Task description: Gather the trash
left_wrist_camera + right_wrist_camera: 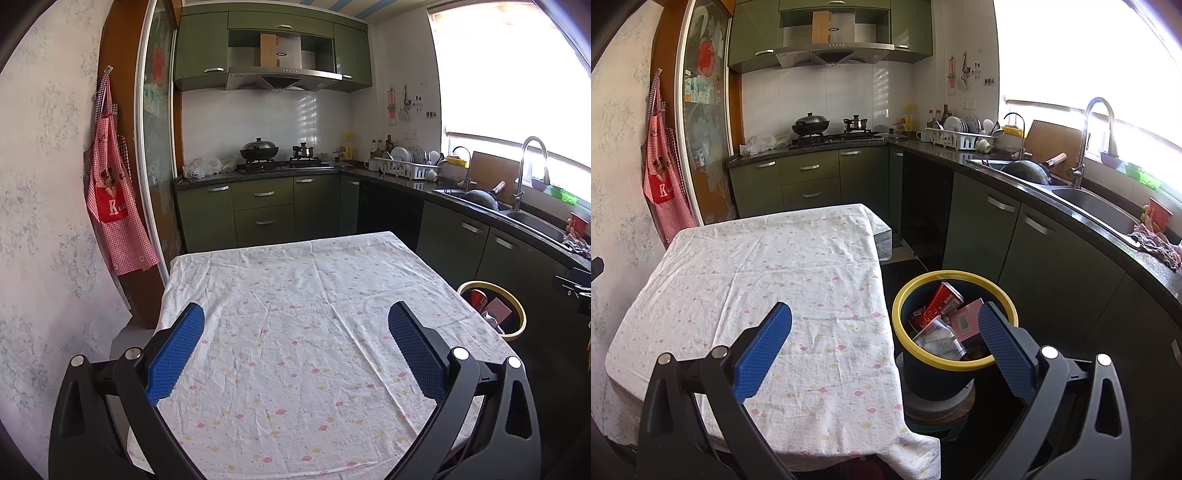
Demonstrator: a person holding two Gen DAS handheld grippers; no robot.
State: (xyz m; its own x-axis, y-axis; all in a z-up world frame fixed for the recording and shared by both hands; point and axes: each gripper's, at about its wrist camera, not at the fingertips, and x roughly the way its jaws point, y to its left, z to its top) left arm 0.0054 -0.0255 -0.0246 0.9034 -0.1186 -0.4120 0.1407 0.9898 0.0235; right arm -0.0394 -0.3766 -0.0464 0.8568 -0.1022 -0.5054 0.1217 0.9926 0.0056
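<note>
A dark bin with a yellow rim [897, 306] stands on the floor right of the table. In it lie a red can [943, 299], a pink box [966, 319] and clear plastic wrapping [938, 339]. The bin also shows in the left wrist view [517, 306]. My left gripper [295, 332] is open and empty above the table with the floral cloth [295, 295]. My right gripper [886, 332] is open and empty, over the table's right edge [882, 295] and the bin.
Green kitchen cabinets [982, 221] and a dark counter with a sink [1093, 206] run along the right and back. A stove with pots [266, 155] is at the back. A red apron [114, 210] hangs on the left wall.
</note>
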